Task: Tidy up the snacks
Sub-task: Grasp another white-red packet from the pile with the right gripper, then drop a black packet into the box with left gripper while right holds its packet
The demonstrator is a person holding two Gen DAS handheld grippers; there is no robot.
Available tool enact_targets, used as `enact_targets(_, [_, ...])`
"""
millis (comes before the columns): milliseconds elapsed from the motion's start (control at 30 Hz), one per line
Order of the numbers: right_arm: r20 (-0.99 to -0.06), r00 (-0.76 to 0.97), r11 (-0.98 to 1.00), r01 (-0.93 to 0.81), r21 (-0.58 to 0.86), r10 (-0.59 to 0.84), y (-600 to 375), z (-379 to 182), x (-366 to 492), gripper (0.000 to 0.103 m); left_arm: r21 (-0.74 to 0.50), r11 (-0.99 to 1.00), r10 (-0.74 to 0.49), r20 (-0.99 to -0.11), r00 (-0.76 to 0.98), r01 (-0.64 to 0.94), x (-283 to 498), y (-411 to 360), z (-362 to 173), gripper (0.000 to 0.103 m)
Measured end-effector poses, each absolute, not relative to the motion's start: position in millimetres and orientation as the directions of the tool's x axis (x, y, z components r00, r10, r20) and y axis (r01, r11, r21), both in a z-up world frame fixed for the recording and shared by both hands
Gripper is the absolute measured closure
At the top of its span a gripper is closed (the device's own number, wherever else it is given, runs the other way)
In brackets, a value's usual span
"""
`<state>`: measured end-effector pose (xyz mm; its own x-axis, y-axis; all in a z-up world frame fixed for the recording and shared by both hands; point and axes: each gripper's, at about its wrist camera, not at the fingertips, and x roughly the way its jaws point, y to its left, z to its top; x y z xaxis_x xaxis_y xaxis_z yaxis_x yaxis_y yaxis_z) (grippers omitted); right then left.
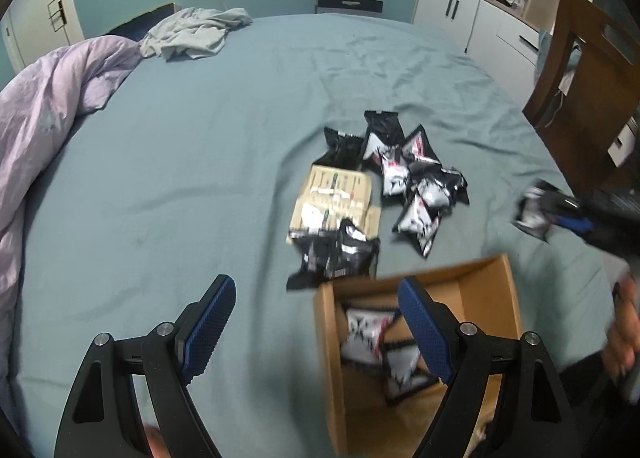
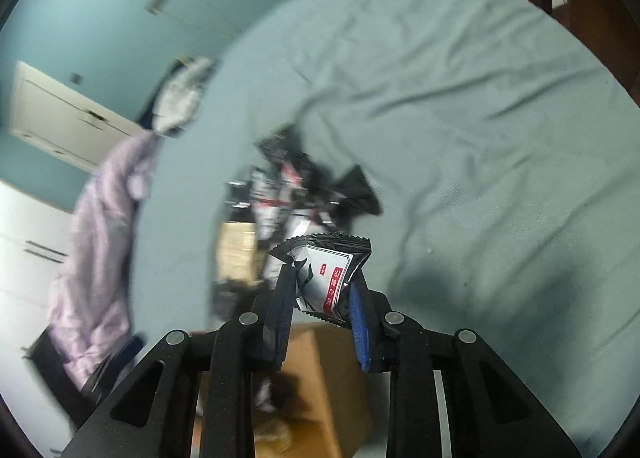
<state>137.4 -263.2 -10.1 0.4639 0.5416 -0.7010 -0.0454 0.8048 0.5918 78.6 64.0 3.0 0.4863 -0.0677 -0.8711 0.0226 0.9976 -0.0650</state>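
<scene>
A pile of black-and-white snack packets (image 1: 416,181) lies on the teal bed sheet, beside a beige packet (image 1: 334,197) and a black packet (image 1: 340,258). An open cardboard box (image 1: 492,286) sits near me with two packets (image 1: 366,334) inside. My left gripper (image 1: 316,322) is open and empty, above the box's left edge. My right gripper (image 2: 322,286) is shut on a black-and-white snack packet (image 2: 326,278), held above the box (image 2: 320,378). It also shows in the left wrist view (image 1: 560,209) at the right, blurred. The pile (image 2: 288,189) is blurred ahead.
A lilac duvet (image 1: 48,117) is bunched at the bed's left. A grey garment (image 1: 196,33) lies at the far end. A wooden chair (image 1: 588,77) stands at the right, with white cabinets (image 1: 472,13) behind.
</scene>
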Motion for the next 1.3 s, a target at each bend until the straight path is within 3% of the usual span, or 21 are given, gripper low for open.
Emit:
enact_targets(167, [-0.653,0.530,0.816,-0.145,0.559,0.541,-272.7,4.6,82.2,0.079,-0.110,0.994,-0.098,-0.903,0.418,-0.005,129.2,70.9,-18.1,0.019])
enact_targets(300, [-0.649,0.492,0.801,-0.202,0.563,0.580,-267.8,-3.0,56.0,0.079,-0.233,0.970,-0.187,-0.900,0.393,-0.073,159.4,88.4,-31.1,0.019])
enact_targets(600, [-0.697,0.437,0.815,-0.187,0.548,0.569,-261.9,-19.4,75.1,0.079,-0.222,0.975,-0.222,-0.963,0.156,0.016,188.4,66.6,-89.9,0.023])
enact_targets(700, [-0.700,0.442,0.819,-0.175,0.547,0.562,-257.9,-16.0,75.2,0.079,-0.207,0.977,-0.211,-0.966,0.149,0.042,185.7,57.7,-95.6,0.025])
enact_targets(767, [-0.706,0.445,0.826,-0.175,0.536,0.552,-254.9,-14.8,75.8,0.079,-0.200,0.978,-0.207,-0.967,0.149,0.060,185.0,52.7,-96.9,0.029])
enact_targets(833, [-0.713,0.448,0.835,-0.175,0.522,0.540,-249.6,-14.6,75.9,0.079,-0.205,0.976,-0.213,-0.964,0.156,0.067,184.9,49.8,-98.0,0.050])
enact_targets(967, [-0.713,0.466,0.845,-0.176,0.505,0.524,-244.8,-13.5,73.1,0.079,-0.118,0.988,-0.138,-0.968,0.208,0.104,182.2,38.7,-96.2,0.071])
enact_targets(1000, [-0.711,0.472,0.846,-0.176,0.504,0.522,-244.9,-13.4,72.2,0.079,-0.095,0.989,-0.119,-0.966,0.230,0.113,180.7,37.0,-93.8,0.083])
enact_targets(1167, [-0.701,0.495,0.851,-0.186,0.492,0.514,-243.9,-10.4,66.4,0.079,-0.060,0.994,-0.087,-0.947,0.311,0.095,171.9,34.0,-74.5,0.090])
enact_targets(1233, [-0.691,0.503,0.847,-0.195,0.495,0.519,-243.7,-8.4,64.0,0.079,-0.055,0.995,-0.081,-0.930,0.359,0.081,164.9,34.1,-60.9,0.100])
enact_targets(1300, [-0.685,0.506,0.844,-0.202,0.496,0.524,-243.7,-7.8,62.5,0.079,-0.056,0.997,-0.076,-0.903,0.424,0.060,156.8,33.4,-37.0,0.100])
